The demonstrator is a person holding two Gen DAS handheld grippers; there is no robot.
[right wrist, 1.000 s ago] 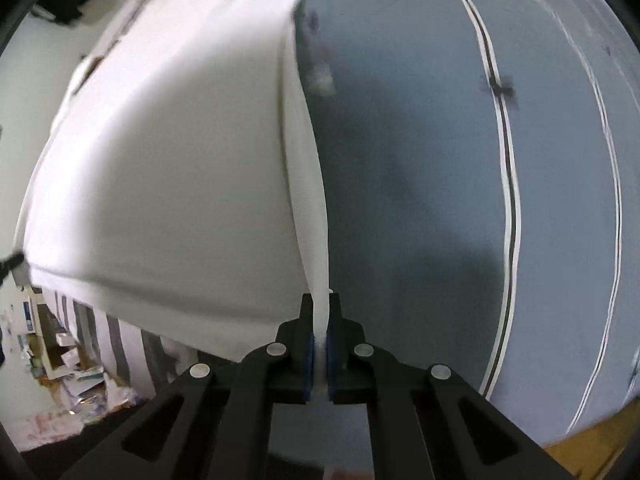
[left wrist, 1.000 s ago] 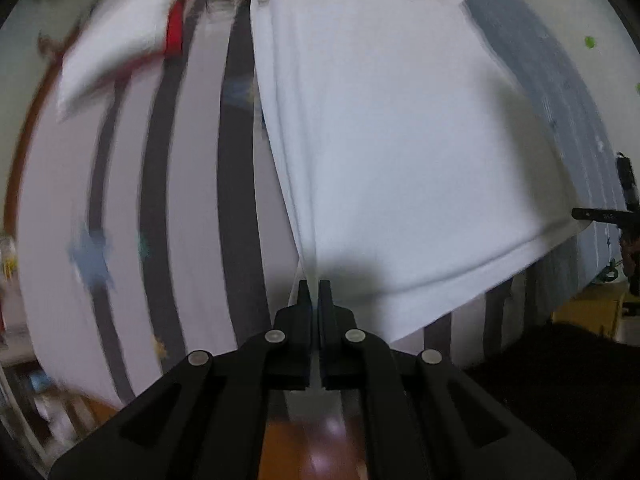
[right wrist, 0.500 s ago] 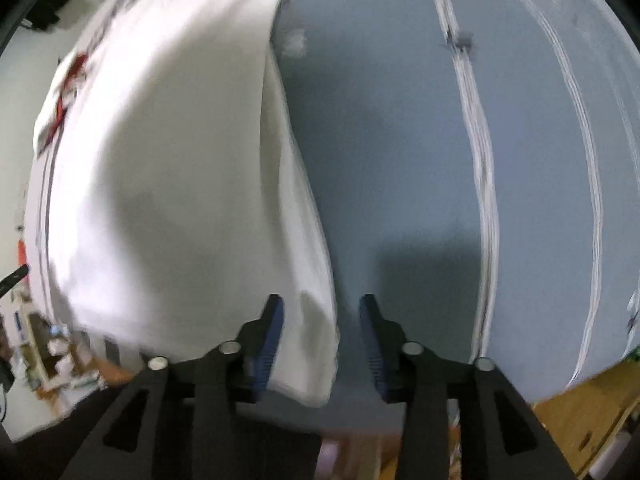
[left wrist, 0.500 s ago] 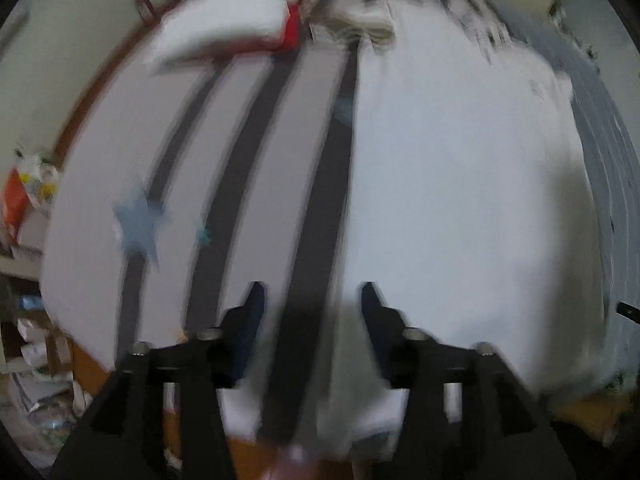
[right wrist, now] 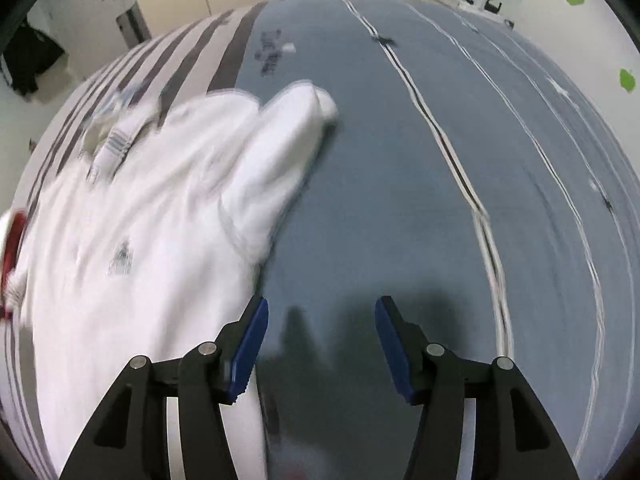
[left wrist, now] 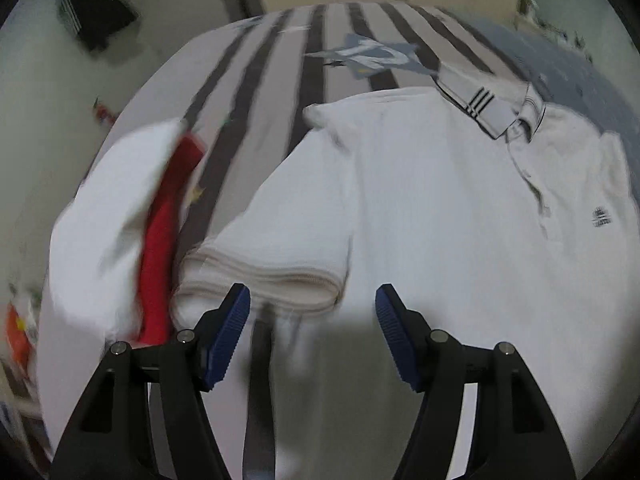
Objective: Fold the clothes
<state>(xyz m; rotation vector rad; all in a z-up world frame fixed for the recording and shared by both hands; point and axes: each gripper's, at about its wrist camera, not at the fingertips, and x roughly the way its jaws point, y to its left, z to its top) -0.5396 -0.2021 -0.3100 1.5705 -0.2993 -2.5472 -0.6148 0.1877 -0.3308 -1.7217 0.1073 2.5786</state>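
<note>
A white polo shirt (left wrist: 440, 208) lies spread face up on the bed, collar at the far right and a small dark logo on its chest. Its left short sleeve (left wrist: 280, 240) sticks out toward my left gripper (left wrist: 313, 312), which stands open just above the sleeve's hem with nothing between its fingers. In the right wrist view the same shirt (right wrist: 132, 240) fills the left side, its other sleeve (right wrist: 280, 152) pointing away over the blue cover. My right gripper (right wrist: 320, 328) is open over the blue cover, beside the shirt's edge.
A stack of folded white and red clothes (left wrist: 132, 232) sits left of the shirt. The bed has a grey striped cover (left wrist: 256, 92) and a blue cover with thin white lines (right wrist: 480, 160). A striped folded item (left wrist: 476, 100) lies by the collar. Walls and cupboards stand beyond.
Both grippers were shut on the shirt's hem corners, then opened and let go. The shirt now lies flat, and both grippers have swung up toward the sleeves.
</note>
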